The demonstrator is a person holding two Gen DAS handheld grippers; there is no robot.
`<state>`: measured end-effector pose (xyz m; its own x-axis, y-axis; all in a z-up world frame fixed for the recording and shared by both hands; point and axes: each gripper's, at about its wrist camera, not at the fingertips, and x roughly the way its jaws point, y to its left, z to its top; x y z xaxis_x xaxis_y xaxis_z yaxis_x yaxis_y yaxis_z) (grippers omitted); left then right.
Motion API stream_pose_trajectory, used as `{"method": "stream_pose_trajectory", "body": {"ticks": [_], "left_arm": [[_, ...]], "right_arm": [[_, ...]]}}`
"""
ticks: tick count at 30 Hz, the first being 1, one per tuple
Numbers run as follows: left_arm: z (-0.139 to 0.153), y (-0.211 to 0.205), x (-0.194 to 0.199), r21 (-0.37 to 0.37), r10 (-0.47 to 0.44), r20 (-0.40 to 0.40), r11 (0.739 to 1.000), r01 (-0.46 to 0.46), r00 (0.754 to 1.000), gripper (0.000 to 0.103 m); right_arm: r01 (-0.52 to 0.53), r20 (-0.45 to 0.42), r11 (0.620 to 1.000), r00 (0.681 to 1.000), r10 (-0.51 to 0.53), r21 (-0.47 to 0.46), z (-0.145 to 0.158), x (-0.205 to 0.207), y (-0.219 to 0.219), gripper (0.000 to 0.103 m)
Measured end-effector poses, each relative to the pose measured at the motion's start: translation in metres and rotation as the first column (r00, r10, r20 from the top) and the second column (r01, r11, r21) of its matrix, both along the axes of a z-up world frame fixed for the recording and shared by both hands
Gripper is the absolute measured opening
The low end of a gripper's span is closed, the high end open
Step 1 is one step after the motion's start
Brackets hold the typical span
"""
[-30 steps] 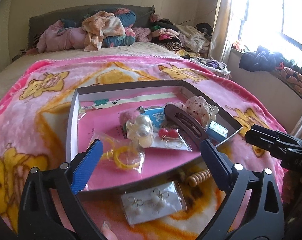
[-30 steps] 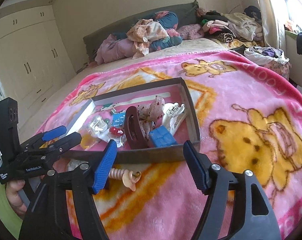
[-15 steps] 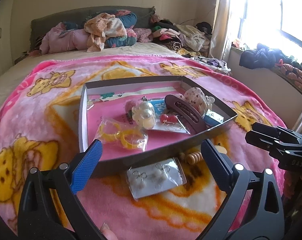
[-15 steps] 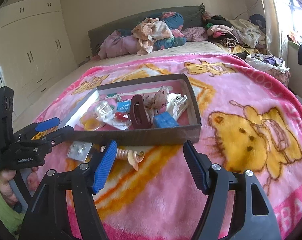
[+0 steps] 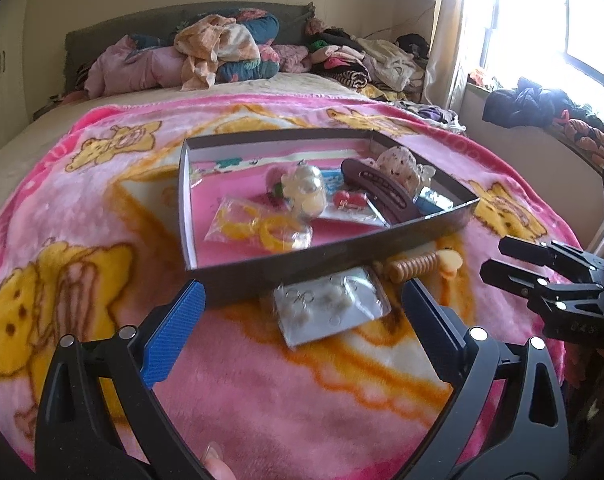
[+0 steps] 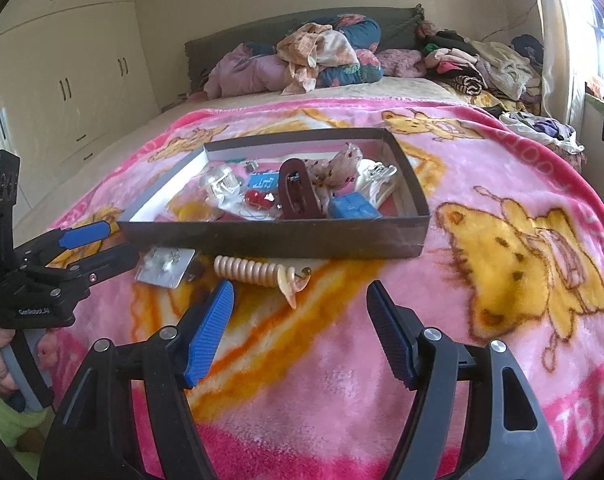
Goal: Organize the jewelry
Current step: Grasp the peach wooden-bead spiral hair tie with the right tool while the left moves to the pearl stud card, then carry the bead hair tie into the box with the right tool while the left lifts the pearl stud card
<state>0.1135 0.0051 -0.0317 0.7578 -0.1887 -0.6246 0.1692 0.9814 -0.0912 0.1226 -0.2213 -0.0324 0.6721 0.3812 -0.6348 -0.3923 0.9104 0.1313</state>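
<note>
- Lying in a shallow dark-walled box [image 5: 342, 258] on the bed, the jewelry is seen as a loose heap: a yellow ring packet [image 5: 258, 230], a clear pearl-like bauble [image 5: 308, 190], small red pieces [image 5: 350, 199], a dark brown hair clip [image 5: 382, 192], a blue item [image 6: 352, 206] and a spotted fabric piece [image 6: 340, 166].
- Outside the box, just beside its near wall, a clear packet of earrings [image 5: 328, 306] is laid flat on the blanket, and a ribbed peach-coloured hair piece [image 6: 258, 272] is laid next to it.
- The left hand-held gripper [image 5: 302, 328] is held above the blanket with its pads well apart; the earring packet is framed between them but is not touched.
- The right hand-held gripper [image 6: 300, 328] is likewise held with its pads spread and nothing between them; the ribbed piece lies just beyond its tips.
- A pink blanket [image 6: 482, 300] with yellow bear figures is spread under everything.
- Piled clothes [image 5: 222, 52] are seen at the head of the bed, cupboards [image 6: 62, 80] along one wall, and a bright window [image 5: 542, 20] on the other side.
</note>
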Motion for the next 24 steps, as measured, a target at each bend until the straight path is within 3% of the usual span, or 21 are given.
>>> {"method": "stream_pose_trajectory", "body": {"ticks": [9,11,16,24], "left_arm": [[-0.016,0.002,-0.001,-0.023,-0.012,-0.047,1.000,0.011,0.999,0.090],[-0.019,0.000,0.001,-0.028,-0.015,-0.057,1.000,0.013,0.998,0.090],[-0.024,-0.007,0.011,-0.064,-0.020,-0.078,0.998,0.015,0.997,0.090],[-0.030,-0.016,0.022,-0.083,0.008,-0.110,0.996,-0.017,0.994,0.086]], "right_arm": [[-0.029,-0.039,0.998,0.999,0.027,-0.051,-0.019,0.016,0.016,0.044],[-0.045,-0.042,0.998,0.998,0.043,-0.051,-0.021,0.018,0.019,0.031],[-0.057,-0.044,0.997,0.998,0.055,-0.046,-0.025,0.023,0.025,0.012],[-0.036,-0.032,0.999,0.999,0.036,-0.007,-0.023,0.018,0.014,0.006]]}}
